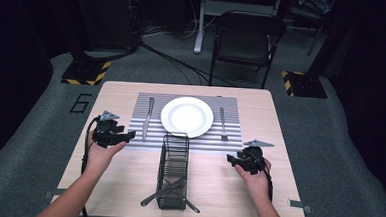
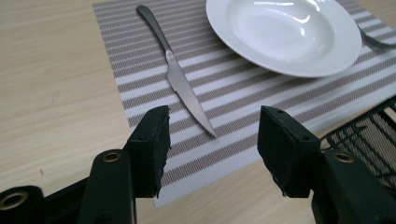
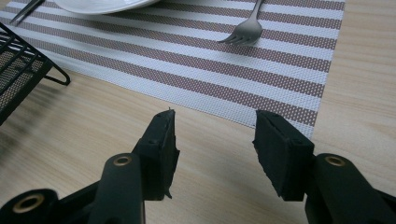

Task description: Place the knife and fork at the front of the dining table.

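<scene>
The left gripper (image 1: 129, 134) hovers at the left edge of the striped placemat (image 1: 149, 136), its jaws apart and empty, pointed toward the knife (image 2: 177, 79) that lies flat on the mat just left of the white plate (image 2: 285, 35). The right gripper (image 1: 230, 160) sits over the bare tabletop (image 1: 217, 180) just short of the mat's near right corner, jaws likewise apart with nothing between them, and the fork (image 3: 246, 25) lies on the mat right of the plate. A black wire caddy (image 1: 172, 170) holding more cutlery stands between the two hands.

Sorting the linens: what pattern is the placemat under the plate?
Grey-brown and white stripes on the placemat, clearest in the left gripper view.
</scene>
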`<state>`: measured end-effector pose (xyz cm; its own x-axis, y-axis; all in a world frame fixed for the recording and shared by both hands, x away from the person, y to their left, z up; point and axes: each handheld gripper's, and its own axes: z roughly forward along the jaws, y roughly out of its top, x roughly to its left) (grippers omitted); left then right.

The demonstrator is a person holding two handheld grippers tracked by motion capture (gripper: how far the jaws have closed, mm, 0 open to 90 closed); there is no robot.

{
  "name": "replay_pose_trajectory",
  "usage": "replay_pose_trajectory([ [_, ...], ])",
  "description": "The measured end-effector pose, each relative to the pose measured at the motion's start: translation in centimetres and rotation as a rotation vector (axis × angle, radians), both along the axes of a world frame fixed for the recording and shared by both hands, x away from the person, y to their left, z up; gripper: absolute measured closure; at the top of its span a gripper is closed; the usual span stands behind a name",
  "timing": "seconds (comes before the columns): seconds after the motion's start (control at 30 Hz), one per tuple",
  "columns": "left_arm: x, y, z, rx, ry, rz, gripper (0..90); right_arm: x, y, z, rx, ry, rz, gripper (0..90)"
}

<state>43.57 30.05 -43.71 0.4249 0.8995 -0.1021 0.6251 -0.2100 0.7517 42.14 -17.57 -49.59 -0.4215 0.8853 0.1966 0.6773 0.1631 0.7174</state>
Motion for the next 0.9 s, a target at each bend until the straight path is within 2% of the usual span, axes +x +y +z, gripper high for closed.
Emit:
replay_pose_trajectory([
  [0.1,-0.6,0.2,-0.7,-0.001,0.002,-0.016,44.1,0.0,0.0,0.0,-0.011,-0.007,0.003,48.2],
  [0.2,-1.3,0.6,-1.4,-0.026,-0.003,-0.031,44.1,-0.1,0.0,0.1,-0.011,-0.006,0.002,48.2],
  [0.43,-2.5,1.6,-3.1,-0.053,-0.008,-0.013,44.2,-0.2,-0.3,0.2,-0.01,-0.009,-0.009,48.2],
  [0.57,-3.1,2.2,-4.3,-0.038,-0.007,-0.012,44.1,-0.3,-0.3,0.1,-0.01,-0.002,-0.012,48.2],
  [0.67,-3.1,2.7,-4.9,-0.007,-0.004,-0.006,44.1,-0.2,-0.3,0.1,-0.016,-0.004,-0.007,48.2],
  [0.7,-3.1,2.9,-5.0,0.001,-0.014,-0.003,43.8,-0.2,-0.3,0.1,-0.015,-0.002,-0.009,48.3],
  [0.9,-3.0,3.9,-6.7,-0.004,0.023,-0.001,41.9,-0.3,-0.3,0.0,-0.017,-0.004,-0.008,48.3],
])
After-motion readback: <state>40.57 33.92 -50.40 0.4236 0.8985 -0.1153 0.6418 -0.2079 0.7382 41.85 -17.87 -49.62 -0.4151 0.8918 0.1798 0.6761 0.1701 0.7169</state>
